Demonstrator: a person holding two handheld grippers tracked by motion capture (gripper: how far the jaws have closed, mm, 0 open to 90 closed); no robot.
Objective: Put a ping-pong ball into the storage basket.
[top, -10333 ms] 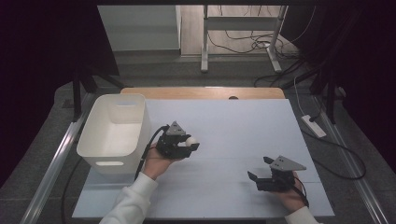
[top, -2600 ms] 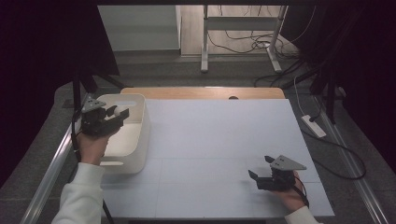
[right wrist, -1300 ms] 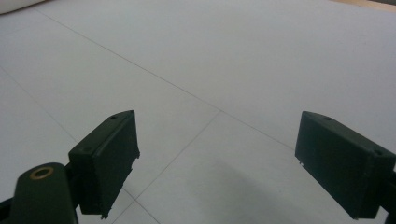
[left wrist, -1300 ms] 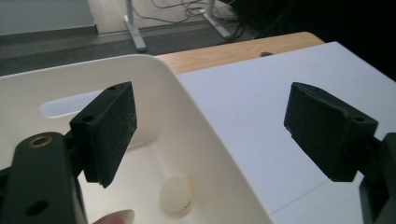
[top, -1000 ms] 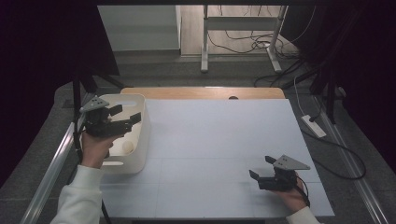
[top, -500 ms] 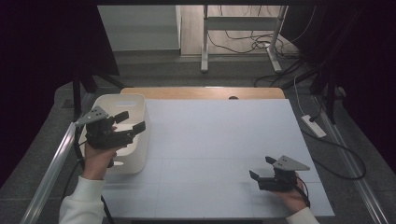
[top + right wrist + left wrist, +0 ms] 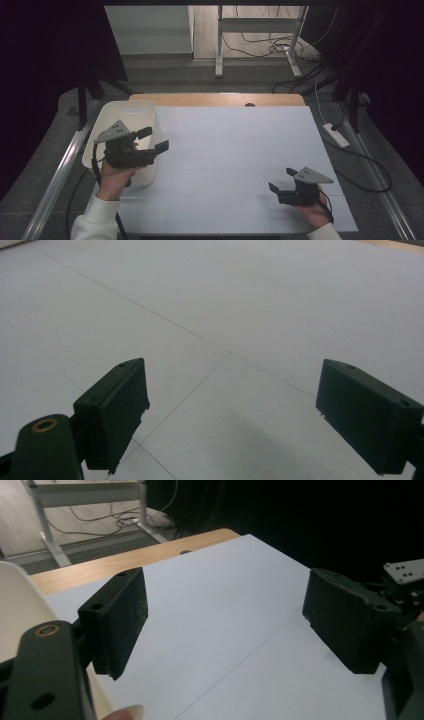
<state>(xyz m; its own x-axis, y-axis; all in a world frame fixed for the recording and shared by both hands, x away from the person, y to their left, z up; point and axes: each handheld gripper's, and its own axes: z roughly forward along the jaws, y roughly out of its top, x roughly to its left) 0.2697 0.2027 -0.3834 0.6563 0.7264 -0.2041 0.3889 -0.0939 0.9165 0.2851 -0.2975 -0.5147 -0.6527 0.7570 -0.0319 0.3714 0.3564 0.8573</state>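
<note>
The white table [image 7: 240,150] was bare ahead of both claws, so nothing was left to grab. The white bin [image 7: 125,112] sat just under and behind the left claw [image 7: 153,140], whose empty jaws had just been narrowing a bit but stood apart. The right claw [image 7: 280,180] rested low near the table's front edge, jaws wide apart and empty, probably just parked.

Dim room, dark at both sides; my white tabletop [image 7: 235,150] catches soft overhead light. My near fingers [image 7: 117,620] look slightly blurred.
</note>
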